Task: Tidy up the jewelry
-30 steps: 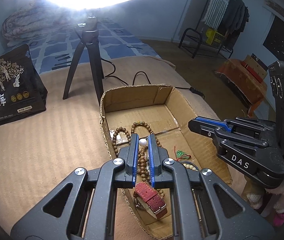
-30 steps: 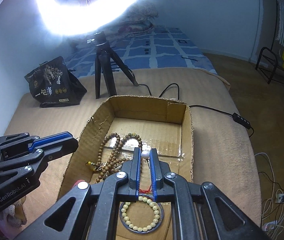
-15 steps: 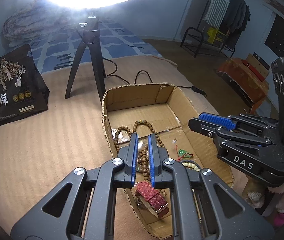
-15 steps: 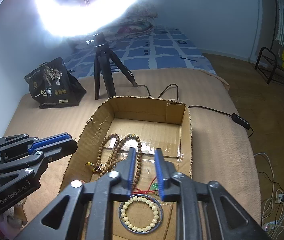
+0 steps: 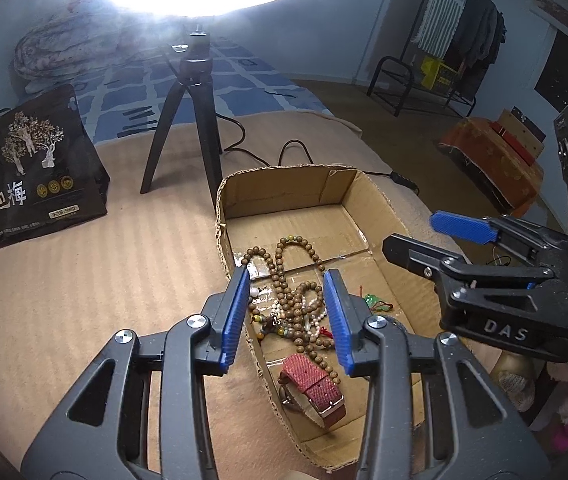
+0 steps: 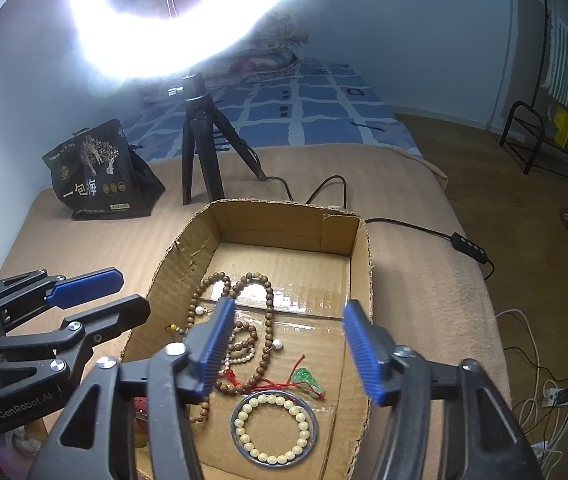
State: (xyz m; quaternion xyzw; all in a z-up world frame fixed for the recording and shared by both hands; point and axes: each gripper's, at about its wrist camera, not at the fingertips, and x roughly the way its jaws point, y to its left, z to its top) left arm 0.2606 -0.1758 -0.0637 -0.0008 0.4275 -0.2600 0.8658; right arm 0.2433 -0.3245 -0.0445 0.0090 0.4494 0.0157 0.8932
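An open cardboard box [image 5: 348, 188] [image 6: 288, 216] on the tan bedspread holds the jewelry. Brown wooden bead strands [image 5: 284, 276] [image 6: 265, 320] lie tangled in its middle, with two white pearls [image 6: 277, 345] among them. A red watch strap [image 5: 314, 382], a green pendant on red cord [image 6: 306, 378] and a cream bead bracelet inside a metal ring [image 6: 273, 426] lie at the near end. My left gripper [image 5: 287, 314] is open and empty above the beads. My right gripper [image 6: 290, 350] is open wide and empty above the box.
A black tripod [image 5: 191, 120] [image 6: 199, 152] with a glaring ring light stands just behind the box. A black printed bag [image 5: 27, 168] [image 6: 99, 172] stands at the far left. A black cable with a switch [image 6: 468, 246] runs off to the right.
Both grippers held a white pearl between shut jaws a second ago. Both have opened, the pearls now lie in the box, and both grippers have drawn back slightly.
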